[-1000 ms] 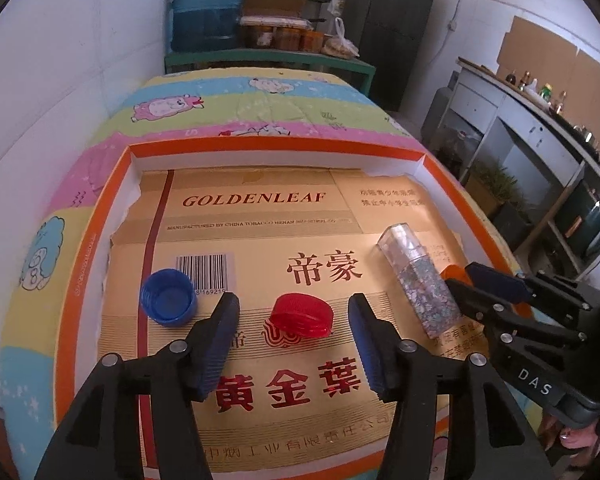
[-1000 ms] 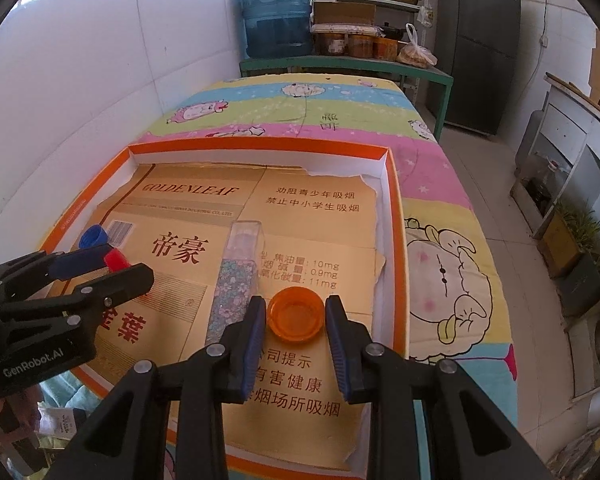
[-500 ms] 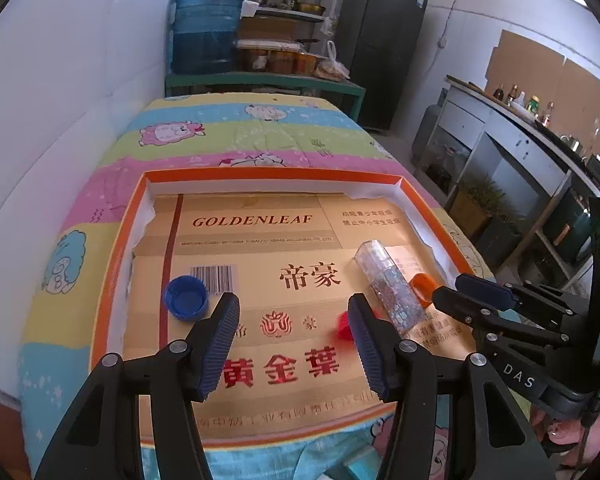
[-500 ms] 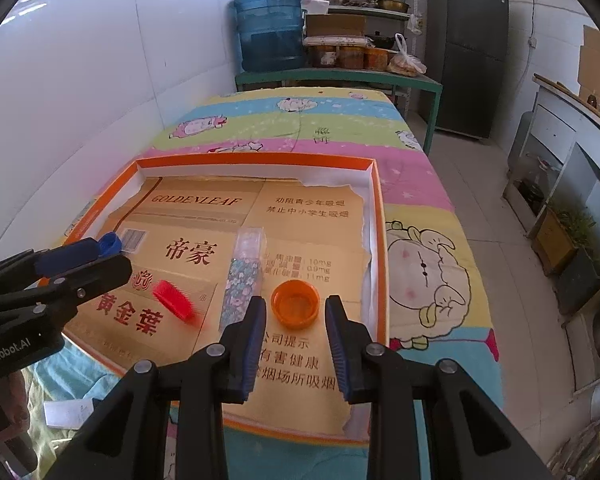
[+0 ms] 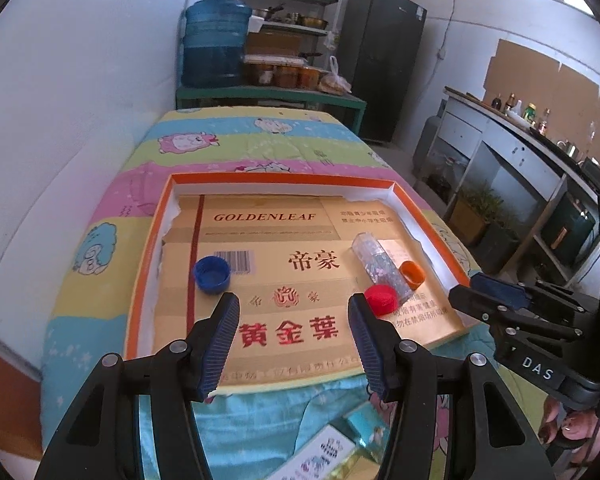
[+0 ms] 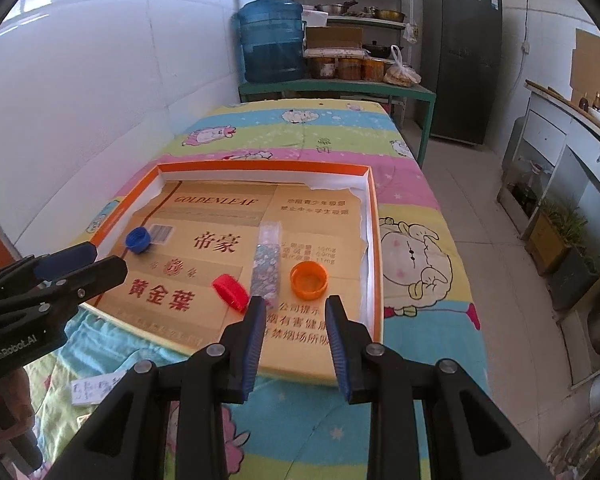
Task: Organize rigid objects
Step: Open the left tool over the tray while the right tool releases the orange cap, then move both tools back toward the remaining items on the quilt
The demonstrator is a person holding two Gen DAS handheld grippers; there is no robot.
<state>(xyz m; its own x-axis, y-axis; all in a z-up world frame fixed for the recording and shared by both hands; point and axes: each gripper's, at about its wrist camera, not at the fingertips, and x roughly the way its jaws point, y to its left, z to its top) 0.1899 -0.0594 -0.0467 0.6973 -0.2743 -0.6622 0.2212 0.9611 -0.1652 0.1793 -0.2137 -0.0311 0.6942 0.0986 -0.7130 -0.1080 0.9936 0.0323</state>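
Observation:
An orange-rimmed tray (image 5: 156, 216) lined with gold cardboard lies on the bed. In it are a blue cap (image 5: 211, 275), a red cap (image 5: 381, 299), an orange cap (image 5: 412, 273) and a clear glitter-filled tube (image 5: 378, 261). My left gripper (image 5: 293, 328) is open and empty, held above the tray's near edge. My right gripper (image 6: 296, 330) is open and empty, just short of the orange cap (image 6: 309, 279). The red cap (image 6: 231, 287) lies beside the tube (image 6: 266, 262); the blue cap (image 6: 139, 239) sits far left.
The tray rests on a striped cartoon bedspread (image 6: 308, 136). Small boxes and cards (image 5: 340, 444) lie on the bed near me. A white wall (image 5: 60, 120) runs along the left. A green table with a water jug (image 6: 272, 40) stands behind the bed.
Both grippers have pulled back and up from the tray. The red cap has moved from between my left fingers to beside the tube, on the right.

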